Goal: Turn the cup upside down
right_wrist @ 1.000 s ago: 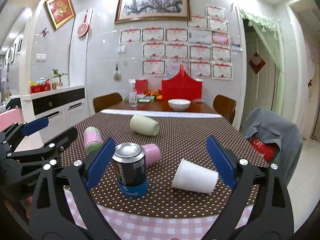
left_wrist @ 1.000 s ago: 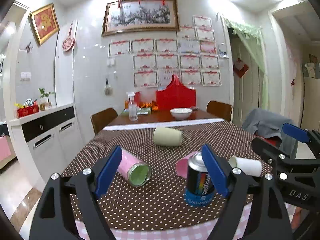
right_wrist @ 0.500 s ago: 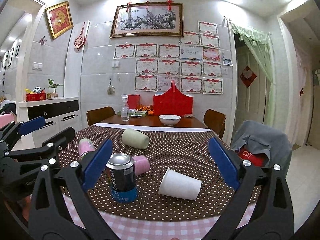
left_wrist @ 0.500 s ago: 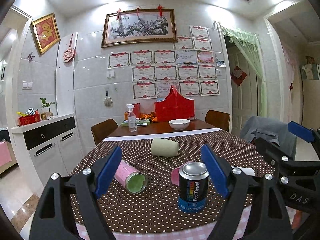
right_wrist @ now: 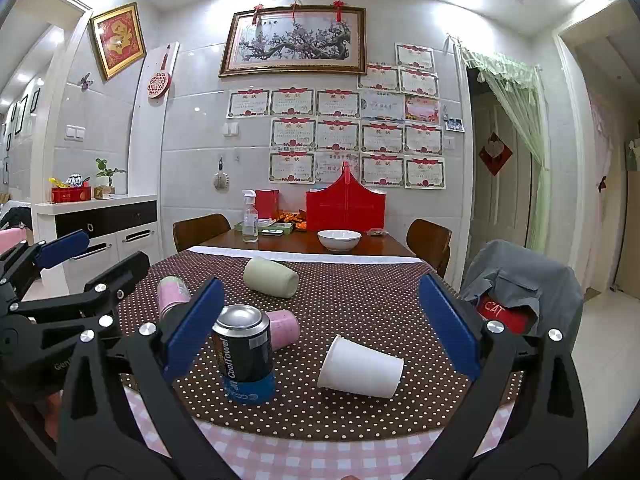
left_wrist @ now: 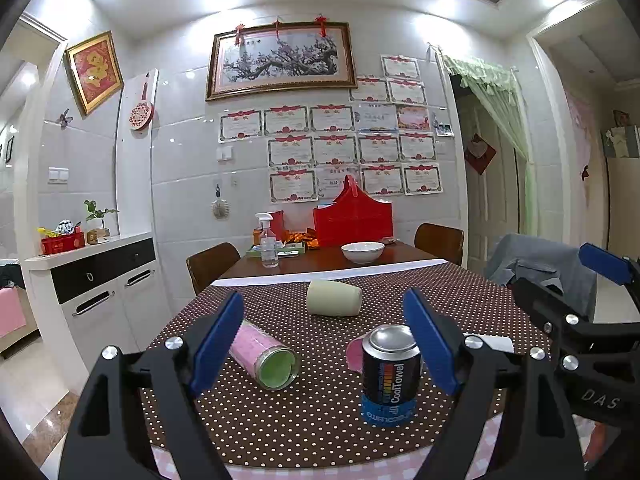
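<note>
Left gripper (left_wrist: 323,344) and right gripper (right_wrist: 322,326) level, jaws spread wide

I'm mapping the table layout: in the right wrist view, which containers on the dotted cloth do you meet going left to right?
Pink-and-green tumbler → dark CoolTowel can → pale green cup → white paper cup. The small pink cup is left out: the can overlaps it.

A white paper cup (right_wrist: 360,368) lies on its side low and centre-right in the right wrist frame — open mouth toward the left, base toward the right — on the brown dotted cloth. In the left wrist frame only a white sliver (left_wrist: 494,343) shows at right.
</note>
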### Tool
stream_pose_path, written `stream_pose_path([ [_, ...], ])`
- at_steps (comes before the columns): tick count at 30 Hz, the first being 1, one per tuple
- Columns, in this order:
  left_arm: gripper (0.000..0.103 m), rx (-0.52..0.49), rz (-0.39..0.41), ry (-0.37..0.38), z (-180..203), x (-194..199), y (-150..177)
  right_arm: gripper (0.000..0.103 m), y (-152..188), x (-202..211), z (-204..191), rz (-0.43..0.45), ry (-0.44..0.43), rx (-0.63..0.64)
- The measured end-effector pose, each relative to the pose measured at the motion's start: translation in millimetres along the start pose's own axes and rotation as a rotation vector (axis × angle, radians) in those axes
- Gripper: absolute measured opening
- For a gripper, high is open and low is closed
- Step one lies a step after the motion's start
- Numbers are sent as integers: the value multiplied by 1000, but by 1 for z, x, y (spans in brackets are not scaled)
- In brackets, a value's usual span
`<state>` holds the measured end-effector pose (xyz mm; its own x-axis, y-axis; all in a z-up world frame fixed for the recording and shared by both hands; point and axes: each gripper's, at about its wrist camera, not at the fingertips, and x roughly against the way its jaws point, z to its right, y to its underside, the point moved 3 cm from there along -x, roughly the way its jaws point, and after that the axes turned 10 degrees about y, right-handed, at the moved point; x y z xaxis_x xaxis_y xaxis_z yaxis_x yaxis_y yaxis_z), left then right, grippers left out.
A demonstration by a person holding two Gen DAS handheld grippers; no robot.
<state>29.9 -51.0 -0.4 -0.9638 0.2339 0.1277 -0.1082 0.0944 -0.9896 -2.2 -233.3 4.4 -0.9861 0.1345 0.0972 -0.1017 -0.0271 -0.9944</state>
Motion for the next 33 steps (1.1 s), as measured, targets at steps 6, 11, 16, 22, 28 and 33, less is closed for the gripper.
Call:
stream_pose_path([
  [6,81,1,1,-6,-4,1,2,96,2,3,-2,-4,-3,0],
  [11,81,-1,2,-11,-6,2,2,96,1,2,-2,-6,-2,1],
  [16,81,-2,2,-12,-7,2,3,96,2,2,-3,-8,-3,0],
  [22,81,-3,2,-12,-6,2,3,96,2,2,-2,-8,-3,0],
  [28,81,-2,0,-11,-7,2,3,96,2,1,-3,-10,-2,0],
  [33,81,-2,-1,-12,-7,1,4,96,4,1,-4,-17,-3,-3],
])
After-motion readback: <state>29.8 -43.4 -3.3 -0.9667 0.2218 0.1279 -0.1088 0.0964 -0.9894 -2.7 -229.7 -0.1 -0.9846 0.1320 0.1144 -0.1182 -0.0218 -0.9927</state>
